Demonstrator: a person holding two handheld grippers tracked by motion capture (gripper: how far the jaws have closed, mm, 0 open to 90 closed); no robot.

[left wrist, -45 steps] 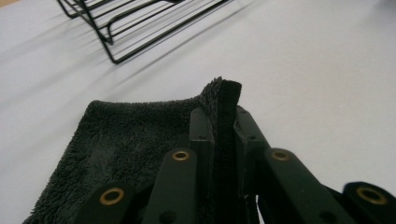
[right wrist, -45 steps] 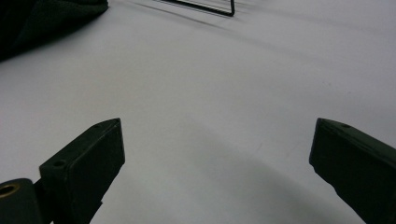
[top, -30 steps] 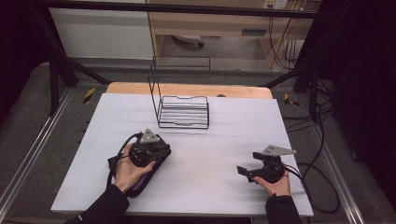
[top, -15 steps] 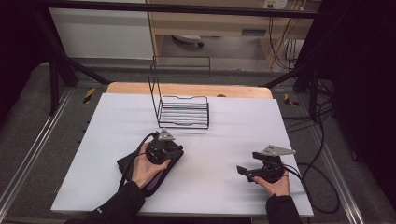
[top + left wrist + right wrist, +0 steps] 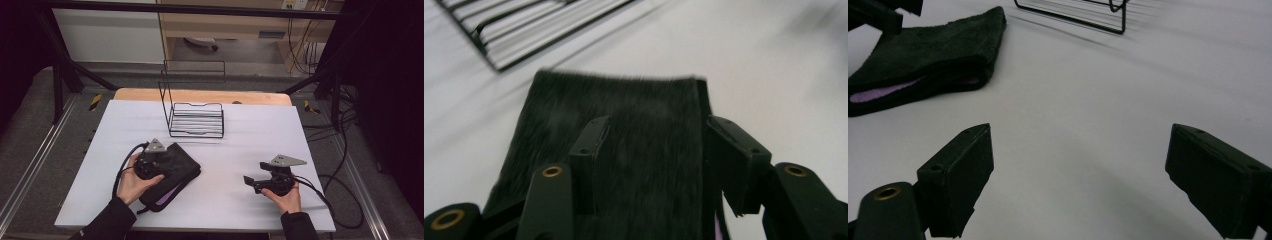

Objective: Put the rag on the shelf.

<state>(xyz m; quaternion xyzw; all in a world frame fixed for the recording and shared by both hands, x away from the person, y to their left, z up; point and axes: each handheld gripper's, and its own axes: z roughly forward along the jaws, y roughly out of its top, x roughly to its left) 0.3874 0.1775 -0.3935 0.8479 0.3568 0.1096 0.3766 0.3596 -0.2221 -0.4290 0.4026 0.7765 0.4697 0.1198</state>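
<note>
Cloth [image 5: 172, 172], black and folded, with a purple inner layer at its near edge, lying flat on the white table [image 5: 250, 135], at the left front part, well in front of the black wire rack [image 5: 196, 120]. Left gripper [image 5: 159, 159] placed over the top of this cloth, held by the left hand [image 5: 134, 177]. In the left gripper view, jaws parted: one pad [image 5: 591, 150] lying on the fabric, the other pad [image 5: 736, 160] at the right edge of the fold. Probably not pinching the cloth yet, but hard to say because of the blur there.

Right gripper [image 5: 255, 181] at the right front part of the table, well apart from the cloth, held low by the right hand [image 5: 285, 197] and pointing toward the left. Jaws spread wide in the right gripper view, with bare white table between them, nothing grasped. Same view: cloth far at upper left, rack at the top edge.
</note>
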